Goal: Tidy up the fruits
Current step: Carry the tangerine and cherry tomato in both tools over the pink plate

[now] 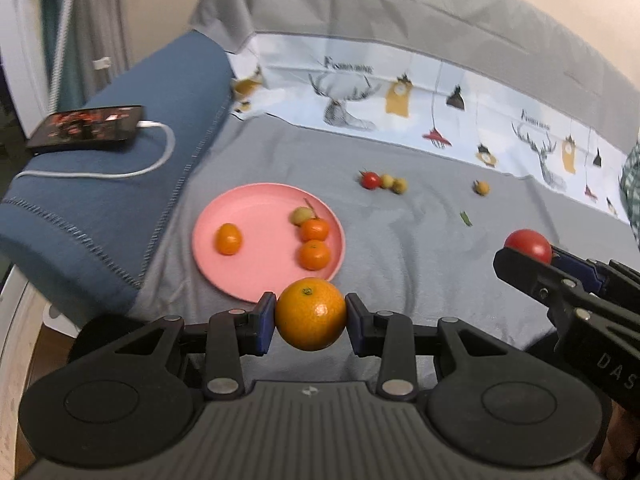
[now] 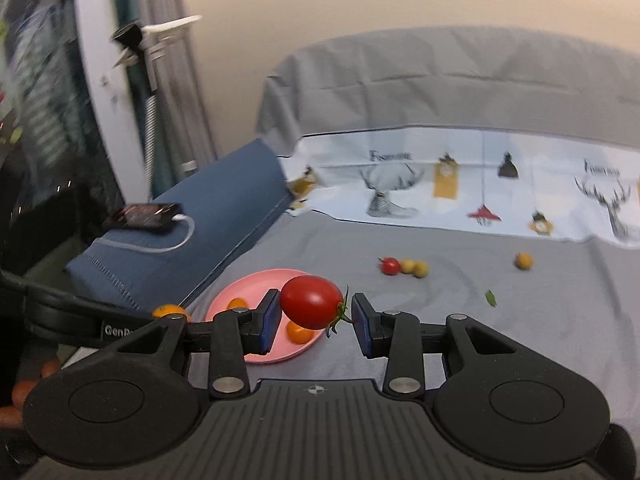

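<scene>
Both tongs are loaded. Left tongs [image 1: 310,316] clamp a mandarin [image 1: 311,314] between their blue pads, held just off the near rim of the pink plate [image 1: 256,264]. Right tongs [image 2: 314,312] grip a cherry tomato [image 2: 311,301], pressed against the left pad with its green stalk end toward the right pad; seen from the left wrist camera it hangs well to the right of the plate.

By my reading the step in hand is the carry: two fruits picked up and on their way to the plate, which sits on the grey bedsheet [image 1: 400,248] beside a folded blue blanket [image 1: 120,208]. Next comes lowering each fruit over a bare patch of the plate and letting go gently, since round fruit will roll on the shallow dish. Three small mandarins [image 1: 315,255] and a pale green fruit [image 1: 300,216] already lie on it, leaving the left half the freer landing spot.

Beyond the plate, a small tomato [image 1: 371,179] and two yellowish fruits [image 1: 394,183] lie in a row, with one more yellow fruit [image 1: 482,188] farther right; these await collection.

Writing: the printed cloth [image 1: 440,100] with stags carries a word beginning with "F", too blurred to finish. The right tool's body shows "DAS", the left one's "GenR", both cut off.
</scene>
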A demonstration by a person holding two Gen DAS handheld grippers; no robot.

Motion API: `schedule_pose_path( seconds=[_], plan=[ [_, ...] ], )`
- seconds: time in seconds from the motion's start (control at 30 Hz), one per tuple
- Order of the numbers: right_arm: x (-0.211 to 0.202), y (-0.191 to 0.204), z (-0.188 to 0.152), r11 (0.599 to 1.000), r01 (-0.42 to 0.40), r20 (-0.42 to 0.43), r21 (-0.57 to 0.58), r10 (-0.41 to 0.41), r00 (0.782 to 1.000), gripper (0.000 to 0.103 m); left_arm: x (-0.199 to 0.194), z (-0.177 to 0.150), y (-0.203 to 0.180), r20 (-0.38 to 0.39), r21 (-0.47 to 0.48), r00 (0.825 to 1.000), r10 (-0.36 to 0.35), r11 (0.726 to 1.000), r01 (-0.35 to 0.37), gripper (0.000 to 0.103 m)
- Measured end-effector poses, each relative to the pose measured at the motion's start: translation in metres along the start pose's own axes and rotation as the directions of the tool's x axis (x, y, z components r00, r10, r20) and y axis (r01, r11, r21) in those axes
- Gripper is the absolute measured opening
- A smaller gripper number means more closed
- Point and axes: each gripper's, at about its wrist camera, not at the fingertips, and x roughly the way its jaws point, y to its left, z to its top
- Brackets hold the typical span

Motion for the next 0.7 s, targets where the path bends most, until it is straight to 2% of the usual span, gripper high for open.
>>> schedule_pose_path(
  seconds=[0.3,0.7],
  plan=[
    [-0.024,0.039,-0.006,0.995,0.007,0.015,-0.102,-0.005,1.0,0.04,-0.035,-0.017,0.02,0.082,-0.063,0.996,-0.031,0.997,0.036,0.041],
    [-0.032,0.052,-0.007,0.99,0.016,0.013,-0.137,-0.015,1.0,0.04,-0.047,-0.022,0.023,0.119,-0.076,0.991,-0.056,0.995,0.065,0.041]
  ],
)
